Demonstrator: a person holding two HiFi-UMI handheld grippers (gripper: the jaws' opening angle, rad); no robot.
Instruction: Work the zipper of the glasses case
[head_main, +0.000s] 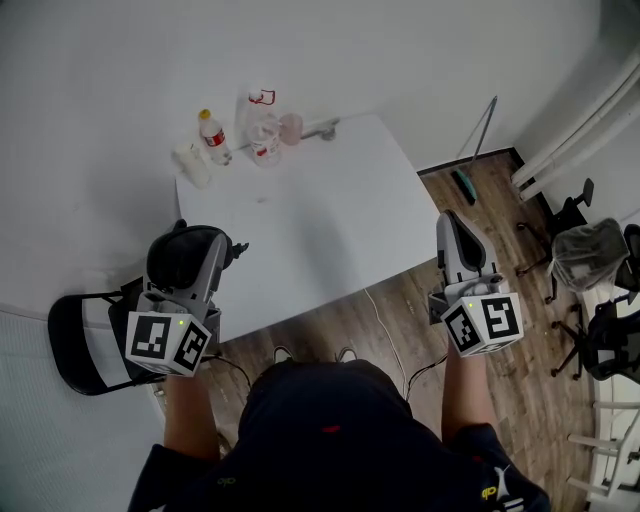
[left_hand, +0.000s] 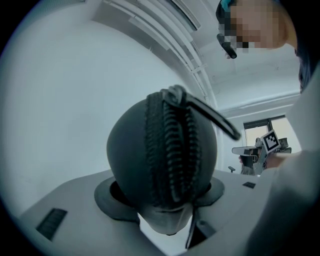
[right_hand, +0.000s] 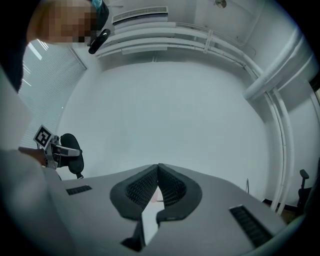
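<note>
Head view: at the far edge of the table (head_main: 330, 220) a bottle (head_main: 213, 137) and a clear cup (head_main: 265, 142) are seen, contents not readable. The case (head_main: 182, 252) is held in the air by the table's near left corner, in the left gripper (head_main: 192, 268).

Left gripper view: the jaws are clamped wide on the black, rounded case. Its zipper (left_hand: 170, 150) is meshed shut and the pull (left_hand: 212, 117) sticks out.

Right gripper view: the right gripper (right_hand: 158, 172) is pressed together, nothing held.

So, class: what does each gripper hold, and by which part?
Left gripper clamps the glasses case across its two shell sides, zipper between the jaws; right gripper is shut, empty.
</note>
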